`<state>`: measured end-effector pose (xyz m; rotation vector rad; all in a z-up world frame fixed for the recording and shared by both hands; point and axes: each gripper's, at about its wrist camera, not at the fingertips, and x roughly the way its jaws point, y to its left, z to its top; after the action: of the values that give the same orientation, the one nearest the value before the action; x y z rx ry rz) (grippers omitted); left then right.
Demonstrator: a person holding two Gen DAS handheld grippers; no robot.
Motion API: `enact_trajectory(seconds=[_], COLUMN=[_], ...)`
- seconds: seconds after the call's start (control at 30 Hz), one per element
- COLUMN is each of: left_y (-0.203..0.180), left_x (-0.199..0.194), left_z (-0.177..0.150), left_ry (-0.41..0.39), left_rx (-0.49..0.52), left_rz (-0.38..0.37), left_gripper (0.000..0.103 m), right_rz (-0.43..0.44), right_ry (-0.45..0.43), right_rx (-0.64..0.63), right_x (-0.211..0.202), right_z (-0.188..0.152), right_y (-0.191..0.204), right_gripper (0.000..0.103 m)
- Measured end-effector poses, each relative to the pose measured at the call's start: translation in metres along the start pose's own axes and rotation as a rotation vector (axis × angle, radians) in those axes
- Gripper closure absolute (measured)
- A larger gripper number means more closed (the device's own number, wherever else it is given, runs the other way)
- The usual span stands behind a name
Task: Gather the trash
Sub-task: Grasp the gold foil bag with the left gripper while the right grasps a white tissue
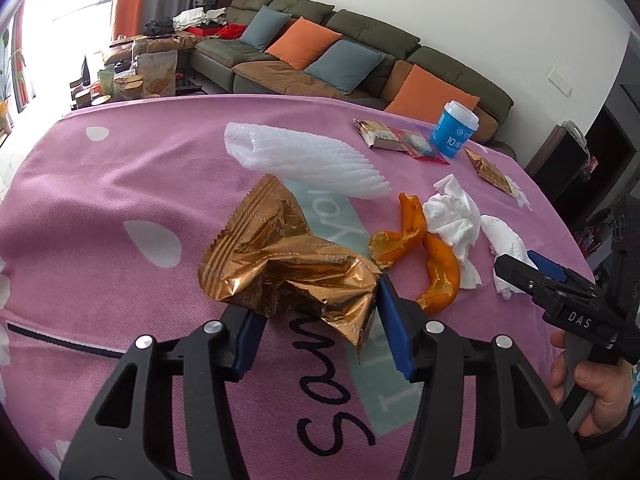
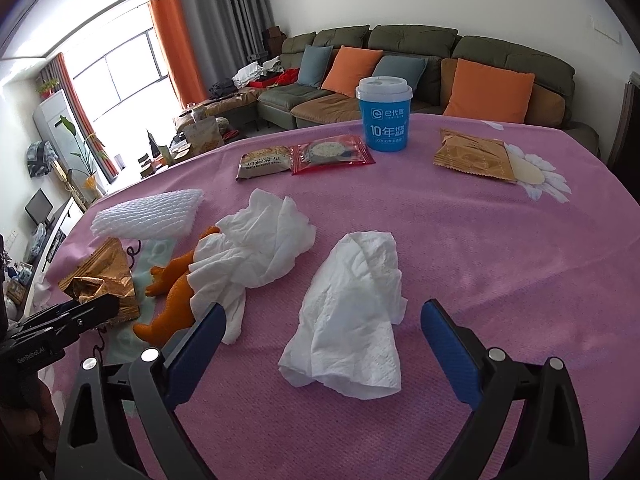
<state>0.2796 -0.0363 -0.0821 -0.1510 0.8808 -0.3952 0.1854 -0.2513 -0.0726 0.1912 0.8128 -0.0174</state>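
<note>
Both handheld tools share one build. The left gripper [image 1: 316, 316] has black plastic arms with triangular cut-outs, round silver screw heads at the pivots and flat blue pads [image 1: 394, 328] on the finger insides. The right gripper [image 2: 320, 344] looks the same, blue pads [image 2: 450, 346] included. At the right edge of the left wrist view, its black body bears white letters "DAS" above a grey handle. A dark sleeve cuff shows at that frame's lower right.
</note>
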Motion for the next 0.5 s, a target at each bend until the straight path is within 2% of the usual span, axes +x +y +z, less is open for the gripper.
enact_trajectory(seconds=[0.03, 0.23, 0.3, 0.37, 0.43, 0.5], left_y=[0.0, 0.0, 0.001, 0.002, 0.003, 0.003], left_x=[-0.001, -0.004, -0.006, -0.008, -0.01, -0.014], left_z=[0.0, -0.002, -0.003, -0.004, -0.006, -0.008], left_ry=[-0.004, -0.013, -0.014, -0.016, -0.016, -0.022], left_rx=[0.001, -0.005, -0.004, -0.007, -0.015, -0.016], left_rz=[-0.009, -0.021, -0.026, -0.029, -0.036, -0.04], left_gripper=[0.066, 0.067, 0.067, 0.068, 0.069, 0.069], right_rz=[0.001, 0.005, 0.003, -0.003, -0.004, -0.007], right_ry=[0.005, 0.022, 0.034, 0.036, 0.032, 0.03], right_rx=[0.001, 0.01, 0.015, 0.01, 0.015, 0.018], right_x=[0.001, 0.004, 0.006, 0.007, 0.006, 0.005], right_z=[-0.001, -0.002, -0.003, -0.003, -0.003, -0.005], right_y=[0.0, -0.003, -0.004, -0.005, -0.006, -0.008], right_gripper=[0.022, 0.033, 0.046, 0.051, 0.075, 0.084])
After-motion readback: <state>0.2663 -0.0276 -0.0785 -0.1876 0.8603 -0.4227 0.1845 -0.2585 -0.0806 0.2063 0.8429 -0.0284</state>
